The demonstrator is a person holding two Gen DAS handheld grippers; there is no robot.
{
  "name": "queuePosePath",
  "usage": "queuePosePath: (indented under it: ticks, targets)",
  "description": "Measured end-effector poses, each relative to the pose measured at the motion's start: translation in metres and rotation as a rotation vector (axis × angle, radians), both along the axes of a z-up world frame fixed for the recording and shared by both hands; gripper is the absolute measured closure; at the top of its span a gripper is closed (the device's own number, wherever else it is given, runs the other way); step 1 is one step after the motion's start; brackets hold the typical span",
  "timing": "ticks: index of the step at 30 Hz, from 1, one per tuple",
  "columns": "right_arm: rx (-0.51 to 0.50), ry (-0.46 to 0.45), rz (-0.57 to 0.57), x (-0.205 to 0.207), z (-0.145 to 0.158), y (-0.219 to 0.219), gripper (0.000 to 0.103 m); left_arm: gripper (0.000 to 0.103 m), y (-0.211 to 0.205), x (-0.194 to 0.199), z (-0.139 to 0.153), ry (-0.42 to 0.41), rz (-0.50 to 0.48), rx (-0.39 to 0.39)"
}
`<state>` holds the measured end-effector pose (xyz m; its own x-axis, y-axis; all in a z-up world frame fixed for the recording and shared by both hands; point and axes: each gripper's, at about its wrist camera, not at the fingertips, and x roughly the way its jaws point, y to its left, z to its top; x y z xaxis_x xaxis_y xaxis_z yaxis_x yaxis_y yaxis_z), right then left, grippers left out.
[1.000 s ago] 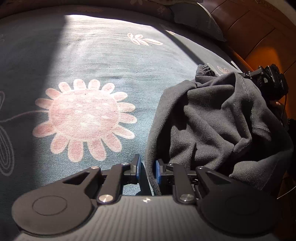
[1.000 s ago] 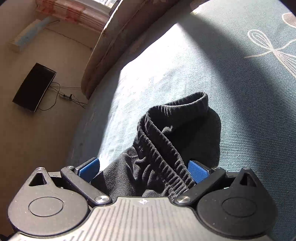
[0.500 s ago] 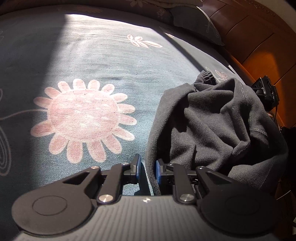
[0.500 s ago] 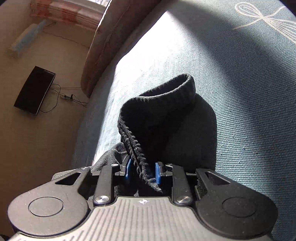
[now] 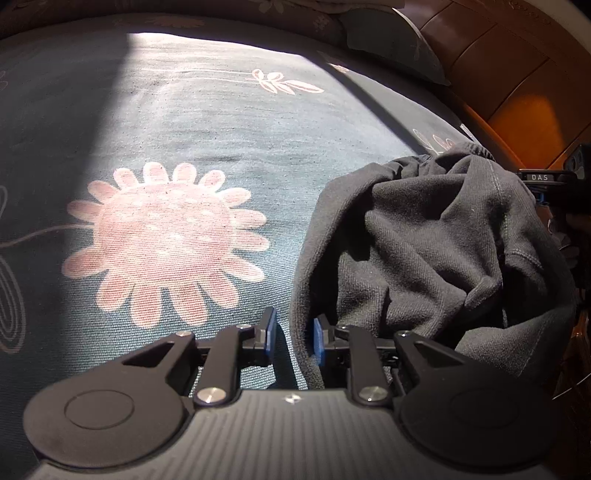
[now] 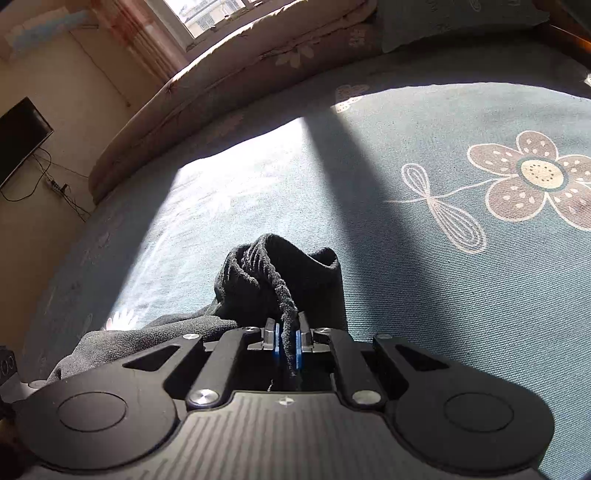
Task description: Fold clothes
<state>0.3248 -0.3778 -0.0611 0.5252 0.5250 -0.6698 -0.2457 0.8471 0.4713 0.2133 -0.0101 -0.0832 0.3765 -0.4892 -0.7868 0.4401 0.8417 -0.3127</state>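
Below, teal floral bedspread (image 5: 207,122), sunlit patch, dark garment (image 5: 436,251), window (image 6: 210,14) behind.

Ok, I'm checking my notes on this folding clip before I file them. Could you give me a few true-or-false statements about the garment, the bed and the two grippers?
1. The right gripper is clamped on the ribbed edge of the dark garment. True.
2. The garment lies flat and neatly folded. False: it is bunched up in a heap.
3. The bedspread is blue-grey with flower prints. True.
4. The left gripper stands wide open, far from the cloth. False: its jaws are narrow, with a garment edge between them.
5. Sunlight falls across the bed. True.
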Motion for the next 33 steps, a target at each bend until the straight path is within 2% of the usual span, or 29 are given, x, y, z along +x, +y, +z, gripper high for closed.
queuePosePath:
  ticks: [2,5,8,13,16,20,21,23,27,29,33]
  targets:
    - [-0.062,-0.011,-0.044,-0.012,0.009,-0.037,0.093,0.074,-0.006,-0.003,0.007,-0.03,-0.008,0.018]
    - [-0.131,-0.009,-0.101,-0.025,0.018,-0.068,0.093,0.072,-0.016,-0.008,0.022,-0.064,-0.048,-0.013]
    - [-0.199,0.004,-0.17,-0.035,0.02,-0.098,0.093,0.06,-0.026,-0.01,0.035,-0.095,-0.082,-0.041]
    - [-0.387,0.038,-0.304,-0.038,-0.004,-0.138,0.092,0.058,-0.044,-0.012,0.041,-0.11,-0.125,-0.049]
    - [-0.379,0.115,-0.365,-0.035,-0.028,-0.152,0.09,0.058,-0.051,-0.017,0.044,-0.108,-0.141,-0.05]
    - [-0.36,0.062,-0.372,-0.056,-0.018,-0.148,0.085,0.058,-0.053,-0.023,0.048,-0.114,-0.158,-0.046]
    - [-0.357,0.051,-0.371,-0.063,-0.012,-0.147,0.083,0.058,-0.052,-0.024,0.049,-0.116,-0.155,-0.044]
    - [-0.345,0.022,-0.37,-0.078,0.001,-0.145,0.069,0.058,-0.049,-0.026,0.052,-0.12,-0.145,-0.041]
    - [-0.288,-0.047,-0.326,-0.113,0.029,-0.13,0.051,0.053,-0.045,-0.037,0.054,-0.119,-0.14,-0.045]
    - [-0.253,-0.072,-0.273,-0.129,0.038,-0.114,0.034,0.053,-0.044,-0.042,0.054,-0.117,-0.139,-0.04]
    - [-0.235,-0.109,-0.158,-0.155,0.047,-0.068,0.024,0.052,-0.043,-0.051,0.052,-0.111,-0.133,-0.031]
